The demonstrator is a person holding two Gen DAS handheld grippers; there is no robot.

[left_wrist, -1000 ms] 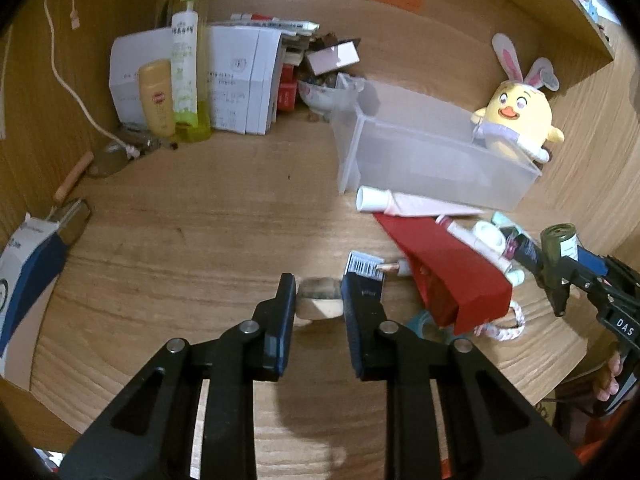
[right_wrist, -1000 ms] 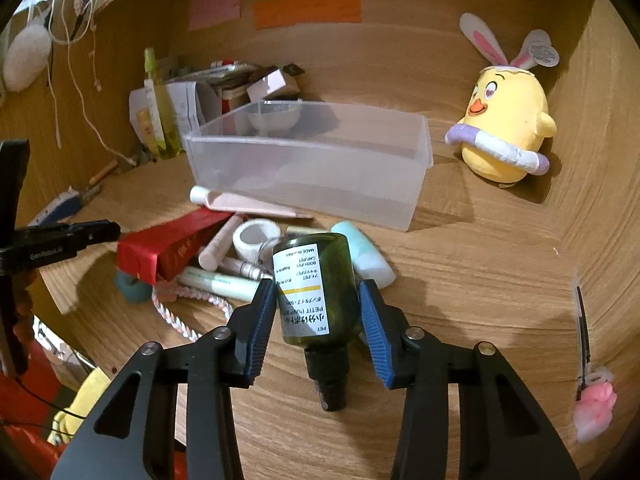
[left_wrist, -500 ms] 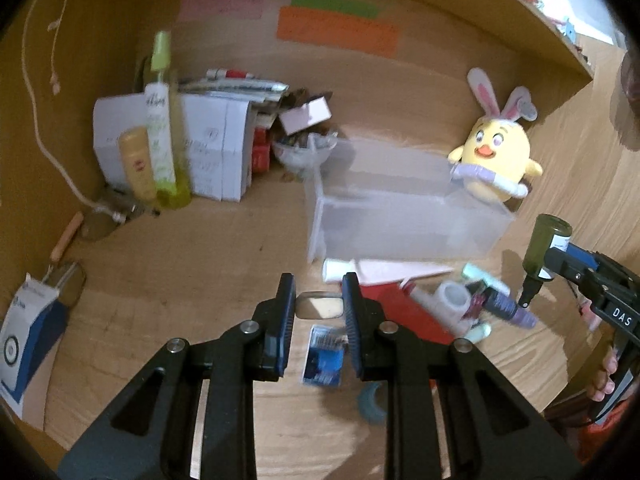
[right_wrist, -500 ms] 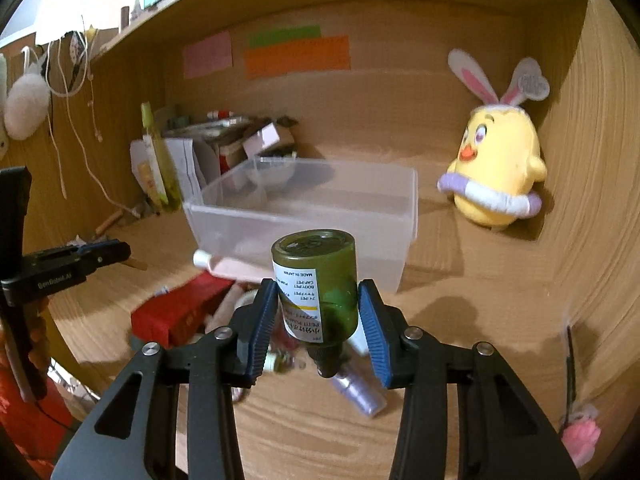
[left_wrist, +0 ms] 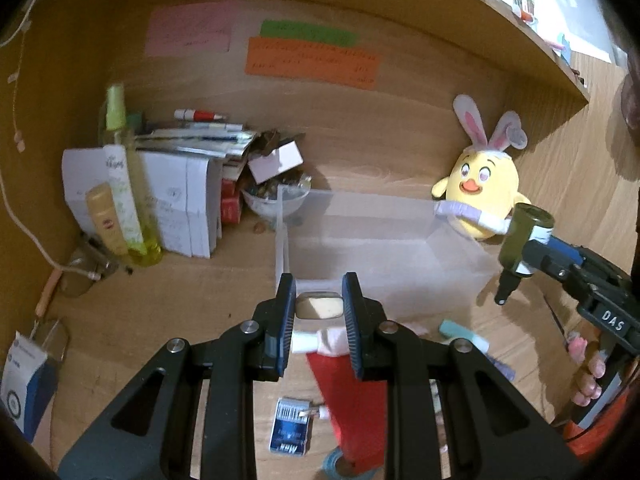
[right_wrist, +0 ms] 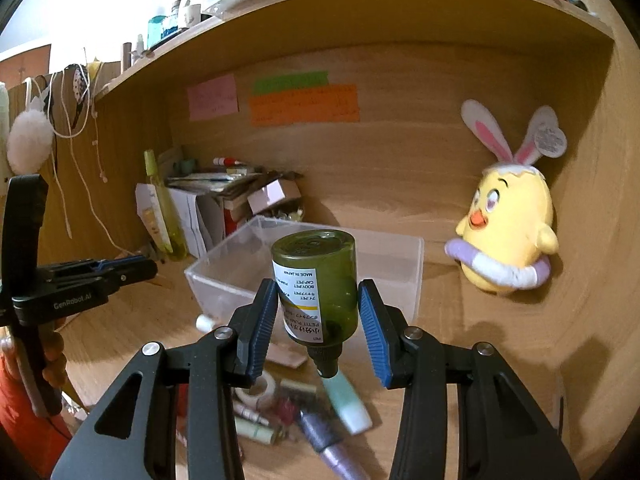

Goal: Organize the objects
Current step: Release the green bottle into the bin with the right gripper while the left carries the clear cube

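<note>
Writing on the pink note (left_wrist: 188, 34) and orange note (left_wrist: 312, 63) is too blurred to read; blue-white box (left_wrist: 22, 384) cut by the frame edge

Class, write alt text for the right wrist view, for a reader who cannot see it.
The right gripper holds a green bottle upside down above a clear bin on a wooden desk. A yellow chick plush sits to the right, and small tubes lie scattered below.
</note>
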